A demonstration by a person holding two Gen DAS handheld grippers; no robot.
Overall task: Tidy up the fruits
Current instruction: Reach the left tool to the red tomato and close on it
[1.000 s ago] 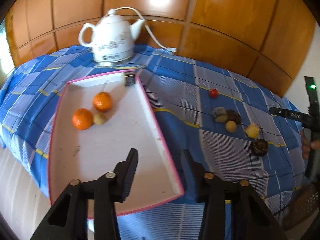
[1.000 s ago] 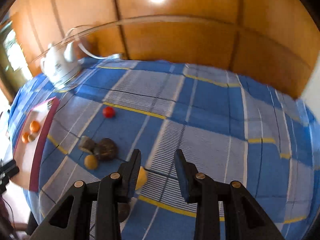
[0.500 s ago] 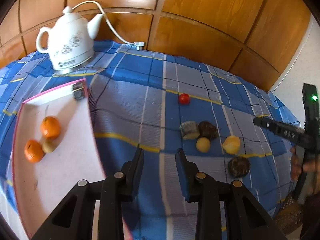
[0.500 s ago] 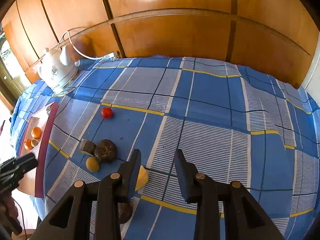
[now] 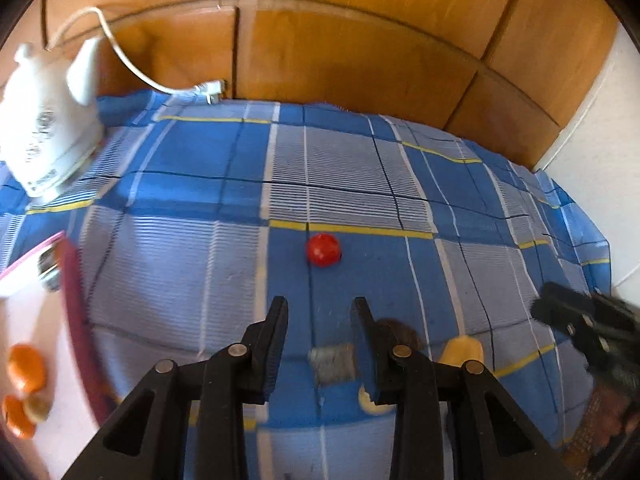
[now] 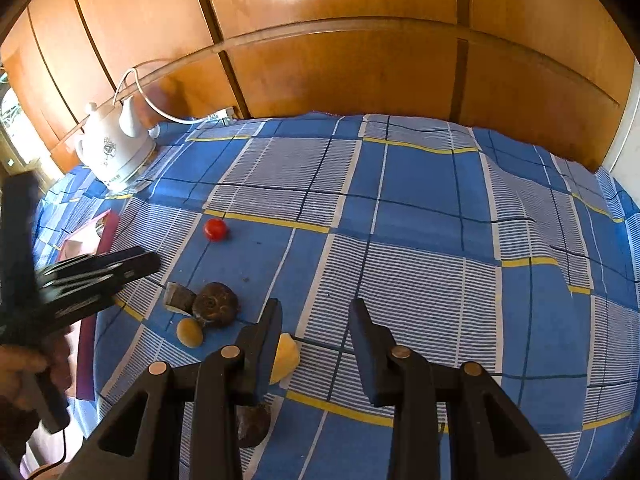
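Your two wrist cameras are looking steeply down along their fingers, close over the table (image 5: 340, 168), both sharing the red fruit (image 5: 323, 249) and kettle (image 6: 116, 152).

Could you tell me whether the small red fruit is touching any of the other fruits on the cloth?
No, the red fruit sits alone on the checked cloth, apart from the brown fruit.

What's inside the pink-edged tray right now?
In the left wrist view the tray holds two oranges, a smaller yellowish fruit touching the nearer orange, and a small dark item at its far corner. Most of the tray is out of frame.
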